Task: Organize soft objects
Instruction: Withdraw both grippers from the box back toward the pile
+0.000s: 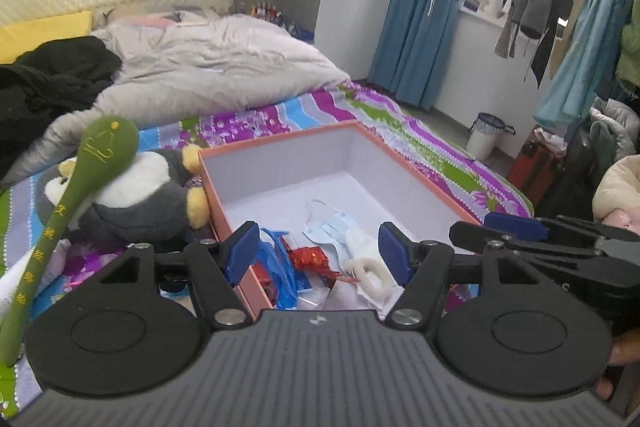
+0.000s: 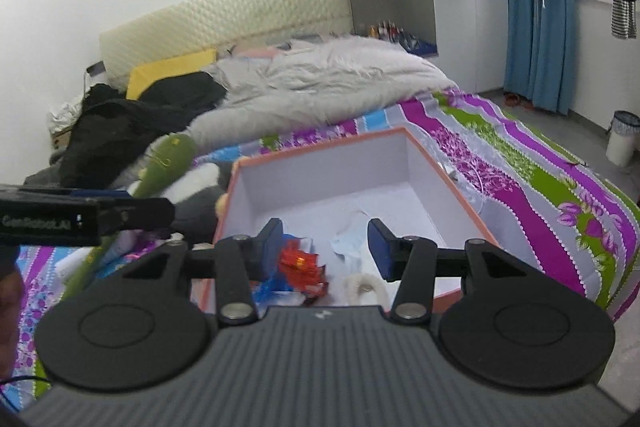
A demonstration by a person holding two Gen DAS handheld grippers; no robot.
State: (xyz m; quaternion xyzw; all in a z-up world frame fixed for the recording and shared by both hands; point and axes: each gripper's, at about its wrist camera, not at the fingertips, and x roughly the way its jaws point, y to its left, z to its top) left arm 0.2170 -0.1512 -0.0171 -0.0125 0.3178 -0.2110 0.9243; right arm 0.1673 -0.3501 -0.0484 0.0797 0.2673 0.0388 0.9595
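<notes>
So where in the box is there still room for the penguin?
The far half of the box is bare, between its back walls and the blue mask. The near end is crowded: mask, red wrapper, blue bag, white fluffy thing. The penguin lies outside, left of the box, under the green mallet.

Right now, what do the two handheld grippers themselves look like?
Both match: the left gripper and right gripper have ribbed dark-grey bodies, black linkage arms with silver pivot bolts, two round black discs, and flat blue pads. The left one's side carries white lettering, too blurred to read.
</notes>
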